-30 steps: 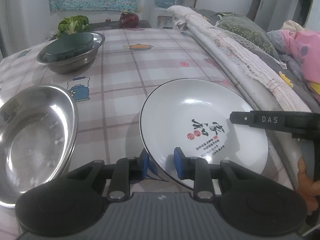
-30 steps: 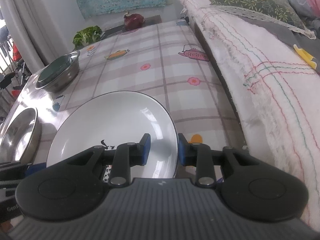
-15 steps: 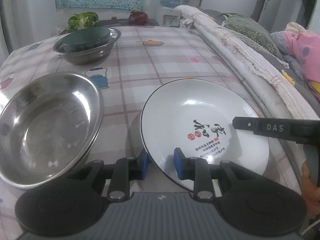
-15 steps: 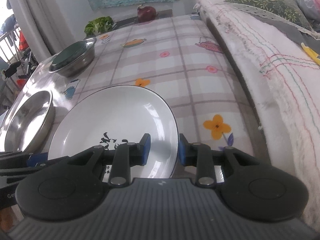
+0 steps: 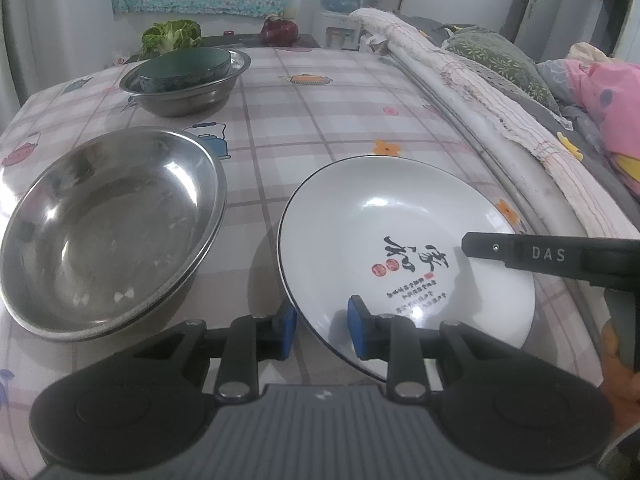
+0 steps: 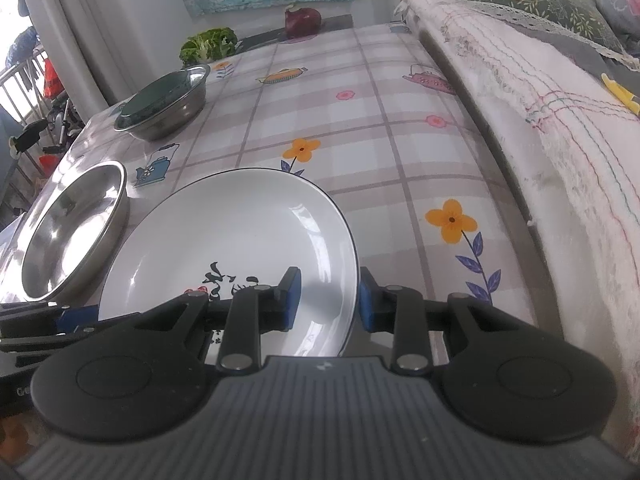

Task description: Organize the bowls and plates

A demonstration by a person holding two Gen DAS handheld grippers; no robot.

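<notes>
I hold the round white ceramic plate with the thin dark rim and black calligraphy [image 5: 400, 240] between both hands. My left gripper [image 5: 322, 330] has its jaws closed on the plate's near-left rim, one blue pad under the edge and one on the inner face. My right gripper [image 6: 326, 300] bites the opposite rim the same way, one pad inside the dish and one outside. The plate looks lifted a little clear of the checked, flower-printed cloth on the desk [image 5: 320, 120], judging by the shadow beneath its left edge.

What matters next is what lies to the plate's left. The wide shallow stainless-steel basin [image 5: 108, 224] sits just beside it, on my left hand's side, its rim near the plate's rim but not touching. Farther back on that same side, a second steel basin with a dark green bowl nested in it [image 5: 186, 74] stands well apart.

I judge the plate must travel sideways towards the near basin, with my left hand leading. The risk is clipping its raised rim, so the plate's left edge should pass above it.
</notes>
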